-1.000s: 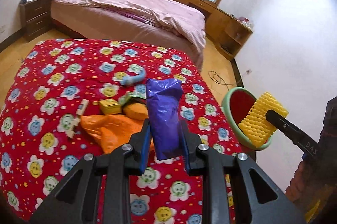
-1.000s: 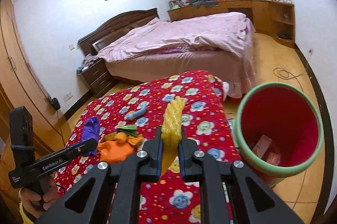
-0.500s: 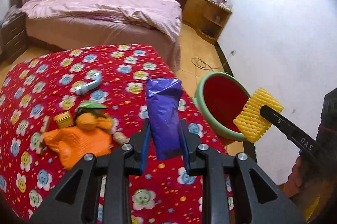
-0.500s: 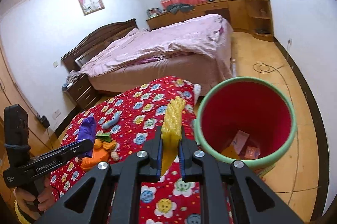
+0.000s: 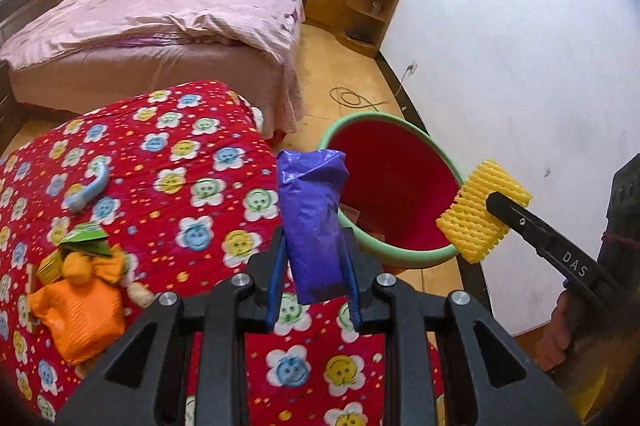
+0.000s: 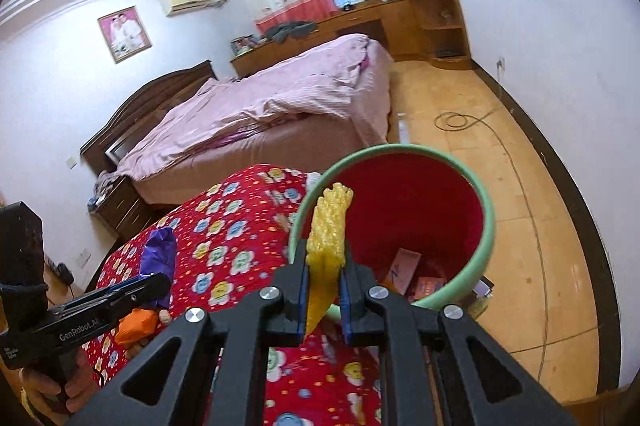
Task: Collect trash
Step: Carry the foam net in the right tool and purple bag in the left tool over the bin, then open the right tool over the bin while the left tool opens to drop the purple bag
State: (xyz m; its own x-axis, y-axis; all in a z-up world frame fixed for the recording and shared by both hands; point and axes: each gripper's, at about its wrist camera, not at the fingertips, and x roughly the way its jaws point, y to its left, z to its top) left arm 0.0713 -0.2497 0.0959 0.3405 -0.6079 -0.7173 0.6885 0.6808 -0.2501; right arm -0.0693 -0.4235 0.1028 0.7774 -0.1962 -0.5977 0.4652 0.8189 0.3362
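Observation:
My left gripper (image 5: 314,282) is shut on a crumpled purple plastic bag (image 5: 312,214), held above the table's right edge near the bin. My right gripper (image 6: 324,286) is shut on a yellow foam net sleeve (image 6: 328,230), held at the near rim of the red bin with a green rim (image 6: 486,226). The bin (image 5: 400,254) stands on the floor right of the table and holds a few small boxes (image 6: 406,268). The yellow sleeve (image 5: 482,210) also shows in the left wrist view, and the purple bag (image 6: 160,252) in the right wrist view.
The table has a red flowered cloth (image 5: 180,146). On it lie an orange bag (image 5: 80,310), a green wrapper (image 5: 84,236), a yellow box (image 5: 50,264) and a light blue tube (image 5: 90,188). A bed (image 5: 160,34) stands behind; a cable (image 5: 352,98) lies on the floor.
Both grippers have moved right toward the bin with their loads. The yellow sleeve now sits at the bin's rim, and the purple bag is near the table's right edge.

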